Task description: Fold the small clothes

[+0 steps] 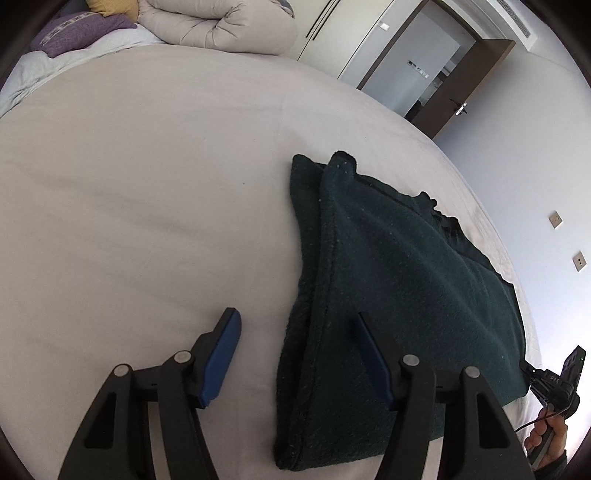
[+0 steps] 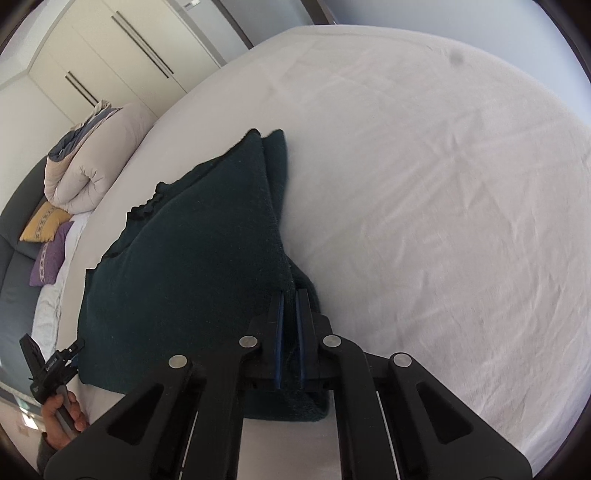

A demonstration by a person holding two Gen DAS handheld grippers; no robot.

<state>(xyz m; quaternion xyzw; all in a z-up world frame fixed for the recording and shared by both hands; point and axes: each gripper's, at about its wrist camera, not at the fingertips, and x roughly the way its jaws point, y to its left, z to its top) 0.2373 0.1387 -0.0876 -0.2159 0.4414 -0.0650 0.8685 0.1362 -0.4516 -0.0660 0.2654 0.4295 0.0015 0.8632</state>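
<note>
Left gripper point(image 1: 295, 332): jaws spread wide, holding nothing, straddling the near folded edge of the dark green garment point(image 1: 399, 280). Right gripper point(image 2: 290, 306): jaws clamped on the garment's near corner fold. Garment lies folded on the bed point(image 1: 129, 192), near its edge. Small white lettering on the right gripper's body, seen from the left wrist, is illegible. Rolled duvet point(image 1: 221, 22) lies well apart.
</note>
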